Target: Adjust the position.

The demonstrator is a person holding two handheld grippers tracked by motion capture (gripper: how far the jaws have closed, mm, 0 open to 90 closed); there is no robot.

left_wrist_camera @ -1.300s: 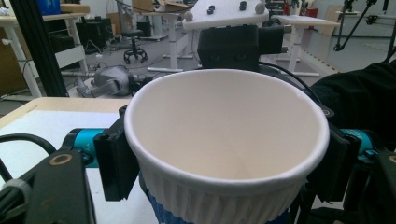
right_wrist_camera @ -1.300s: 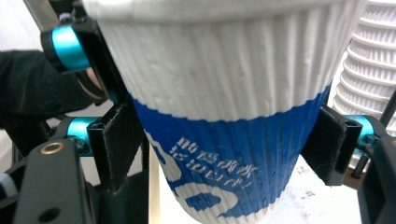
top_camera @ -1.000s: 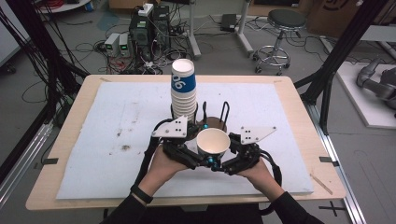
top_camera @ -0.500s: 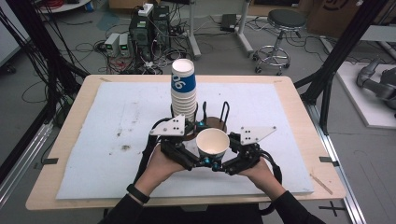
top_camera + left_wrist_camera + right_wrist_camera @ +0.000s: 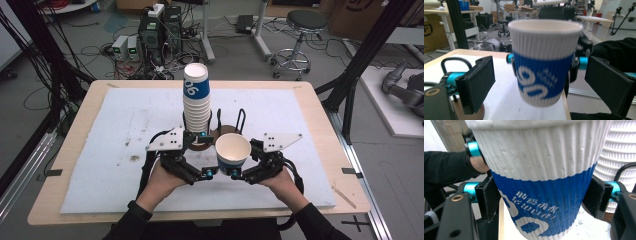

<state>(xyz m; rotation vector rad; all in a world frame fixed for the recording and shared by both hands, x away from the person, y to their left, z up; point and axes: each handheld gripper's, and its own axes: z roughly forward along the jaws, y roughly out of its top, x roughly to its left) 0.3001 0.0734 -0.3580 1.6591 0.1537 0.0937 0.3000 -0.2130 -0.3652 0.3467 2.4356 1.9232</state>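
Gripping the paper cup [image 5: 539, 185], the right gripper [image 5: 541, 200] holds it between the left gripper's [image 5: 549, 82] seemingly parted jaws

cup: ribbed white paper cup [image 5: 233, 152] with a blue band and white print | state: empty, open mouth up | pose: upright, lifted off the bench | place: over the bench's middle, nearer its front edge, just in front of a tall cup stack [image 5: 197, 100]

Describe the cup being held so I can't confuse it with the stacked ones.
Start at the white mat on the table, near its front edge between the two hands. The single cup sits upright in the right gripper, open mouth up, apart from the tall stack of cups behind it.
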